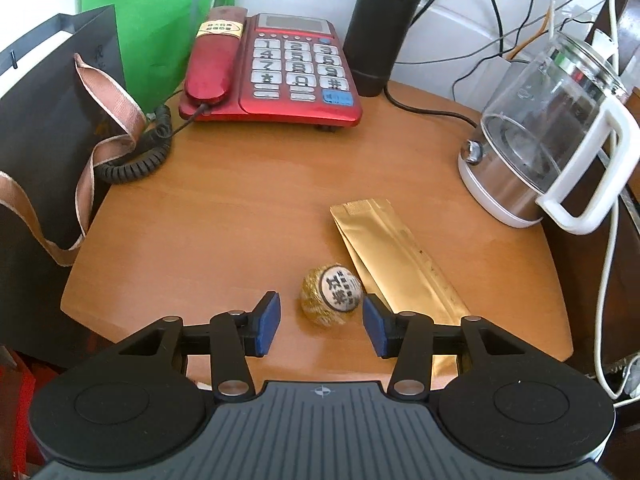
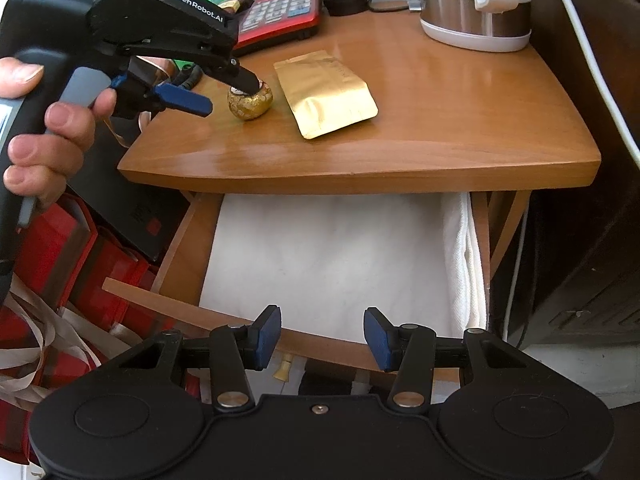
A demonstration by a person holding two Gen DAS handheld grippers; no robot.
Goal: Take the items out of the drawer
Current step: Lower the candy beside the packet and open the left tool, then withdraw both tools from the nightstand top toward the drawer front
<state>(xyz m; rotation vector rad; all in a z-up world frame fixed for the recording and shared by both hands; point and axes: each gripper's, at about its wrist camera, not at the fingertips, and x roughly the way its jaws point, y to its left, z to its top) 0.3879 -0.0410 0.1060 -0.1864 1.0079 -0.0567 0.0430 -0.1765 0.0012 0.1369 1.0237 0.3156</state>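
Note:
A gold foil ball (image 1: pixel 331 300) with a white printed label rests on the wooden nightstand top (image 1: pixel 240 208). It lies between the blue pads of my left gripper (image 1: pixel 322 322), which is open, with a clear gap on the left side. A flat gold pouch (image 1: pixel 396 264) lies just right of the ball. The right wrist view shows a hand holding the left gripper (image 2: pixel 226 94) over the ball (image 2: pixel 250 104), beside the pouch (image 2: pixel 326 92). My right gripper (image 2: pixel 322 336) is open and holds nothing. It hovers above the front edge of the pulled-out drawer (image 2: pixel 180 256), which is lined with white cloth (image 2: pixel 328 256).
At the back of the top stand a red telephone (image 1: pixel 276 68), a black flask (image 1: pixel 380 28) and a glass kettle (image 1: pixel 548 136), with cables behind them. A black paper bag (image 1: pixel 44 140) with ribbon handles stands on the left. Red bags (image 2: pixel 68 264) sit left of the drawer.

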